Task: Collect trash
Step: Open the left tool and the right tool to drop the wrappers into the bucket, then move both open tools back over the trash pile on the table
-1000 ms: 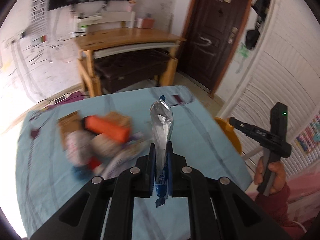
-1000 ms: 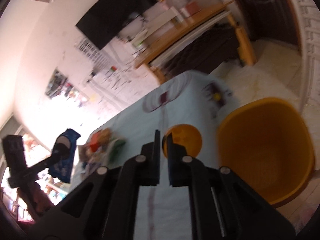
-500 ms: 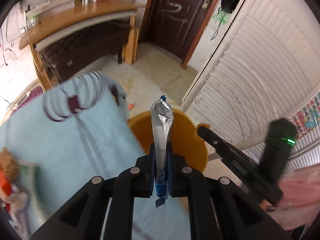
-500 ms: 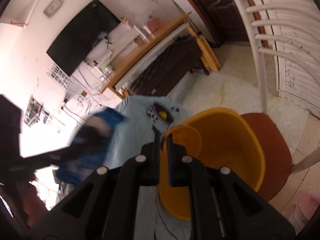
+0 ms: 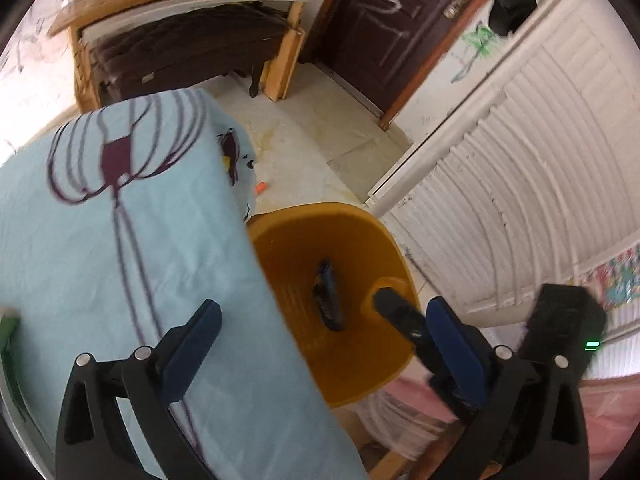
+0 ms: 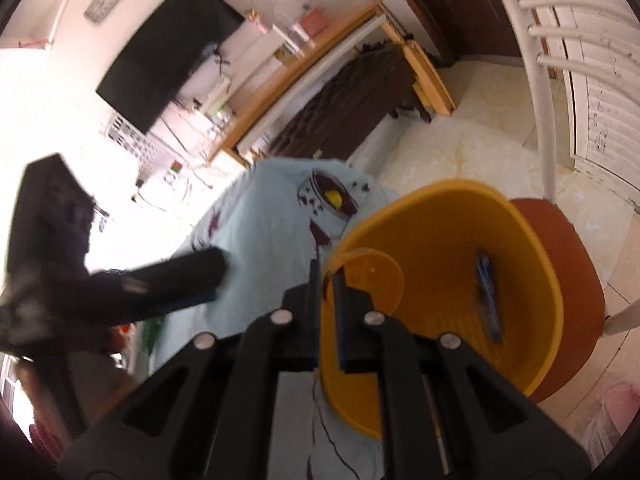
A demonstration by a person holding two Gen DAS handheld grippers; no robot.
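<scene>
My left gripper (image 5: 320,344) had just sprung its jaws wide with nothing between them, and the blue wrapper (image 5: 329,298) lay inside the orange bin (image 5: 280,248). My right gripper (image 6: 328,280) was clamped on the bin's lid flap (image 6: 372,276). More trash probably remained on the table (image 5: 120,260); that edge was blurred.

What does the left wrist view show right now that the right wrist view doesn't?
Left wrist only: the left gripper, jaws just opened wide and empty above the bin, and a small orange scrap on the floor.
Right wrist only: the right gripper shut on the orange bin rim, a wall-mounted screen, a red chair seat.
Both: the blue wrapper inside the bin, the light blue tablecloth.
</scene>
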